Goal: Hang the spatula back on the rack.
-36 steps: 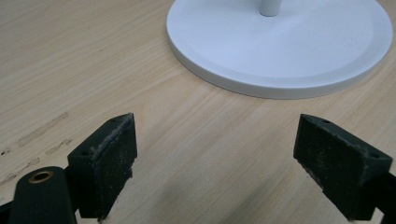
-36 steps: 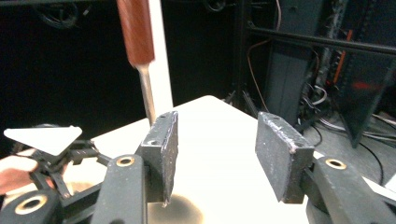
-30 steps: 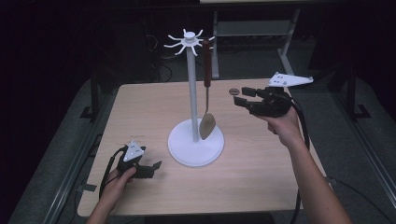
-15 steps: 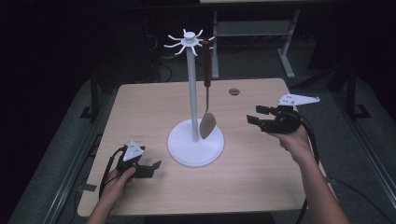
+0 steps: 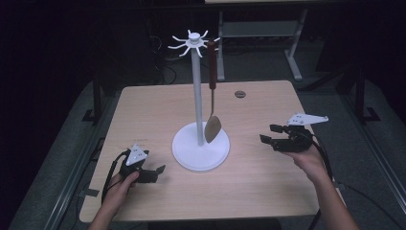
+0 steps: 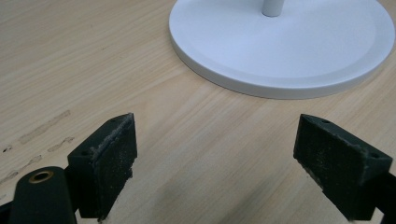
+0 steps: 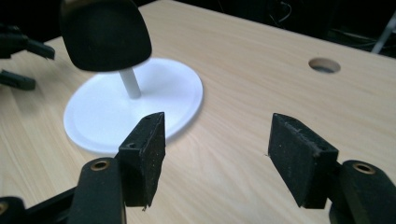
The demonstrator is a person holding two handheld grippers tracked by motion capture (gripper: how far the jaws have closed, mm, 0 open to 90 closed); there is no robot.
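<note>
In the high view the white metal utensil stand (image 5: 200, 146), a round base with a slim pole and a crown of hooks at the top, sits in the middle of the pale wooden bench (image 5: 158, 103); from one hook at the upper centre of the frame hangs the brown wooden-handled spatula (image 5: 212, 96), its blade dangling just above the right side of the base, touching nothing else that I can make out; so the hanging itself looks done, and what is left, as I judge it, is little more than drawing the hands clear and setting them to rest. The right tongs (image 5: 270, 134) sit at the right of the frame, well apart from the stand, held low over the bench in the person's hand; their jaws have just been opening and stand wide with nothing between them; in the right gripper view the same tongs (image 7: 215, 156) frame only bare wood, with the dark spatula blade (image 7: 105, 35) at the upper left in front of the white base (image 7: 163, 93), and a small round hole in the bench (image 7: 324, 65) at the upper right. The left tongs (image 5: 158, 171) lie at the lower left of the high view, near the base yet not touching it; in the left gripper view their jaws (image 6: 215, 163) are spread wide and empty over the wood, the rim of the base (image 6: 280, 88) just ahead in the upper half of the frame.
</note>
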